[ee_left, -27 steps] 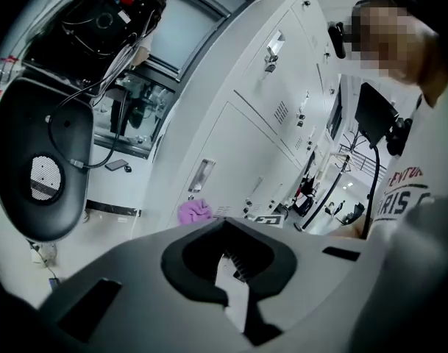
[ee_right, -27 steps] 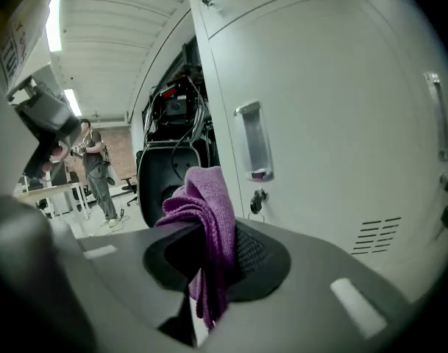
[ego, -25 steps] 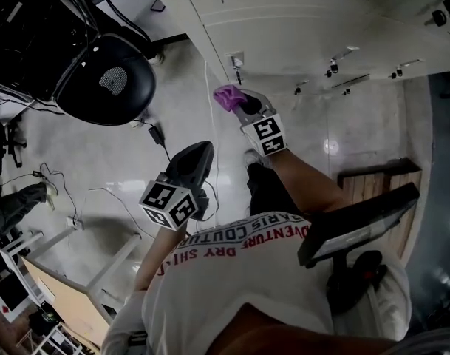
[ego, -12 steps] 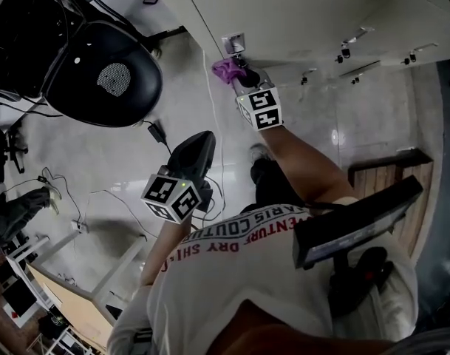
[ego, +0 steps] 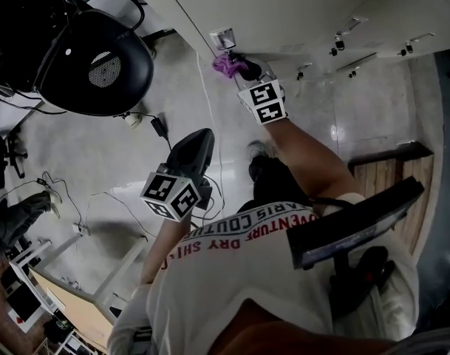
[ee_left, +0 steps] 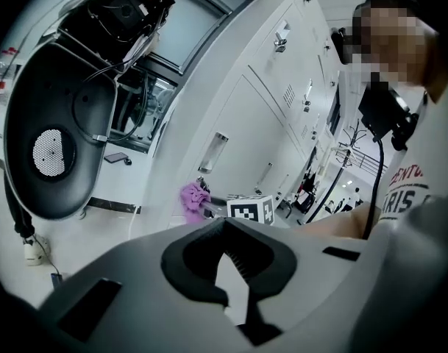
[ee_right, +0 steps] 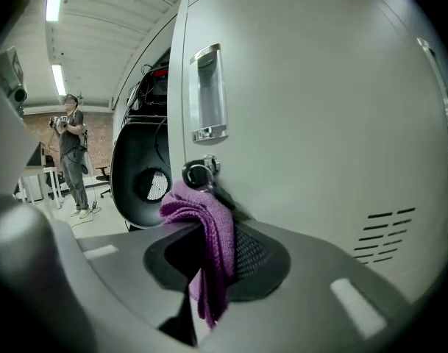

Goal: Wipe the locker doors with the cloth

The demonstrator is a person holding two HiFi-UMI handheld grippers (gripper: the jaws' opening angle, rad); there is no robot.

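Observation:
A purple cloth [ee_right: 209, 248] is pinched in my right gripper [ee_right: 212, 271], which is shut on it and holds it against the white locker door [ee_right: 319, 123] just below the lock with its key ring [ee_right: 198, 171] and the metal handle plate [ee_right: 207, 94]. From the head view the cloth [ego: 226, 64] sits at the door's lower left corner, ahead of my right gripper [ego: 243, 71]. My left gripper [ego: 199, 143] hangs lower, away from the lockers, shut with nothing between its jaws [ee_left: 235, 267]. The cloth [ee_left: 194, 199] also shows in the left gripper view.
A black office chair [ego: 91, 61] stands left of the lockers, with cables [ego: 154, 128] on the floor. More locker doors [ego: 343, 6] with handles run to the right. A wooden bench [ego: 383, 172] is at right. A person [ee_right: 73, 153] stands far back.
My right gripper has carried the cloth up and slightly left along the locker door toward the handle plate. The left gripper has stayed almost still.

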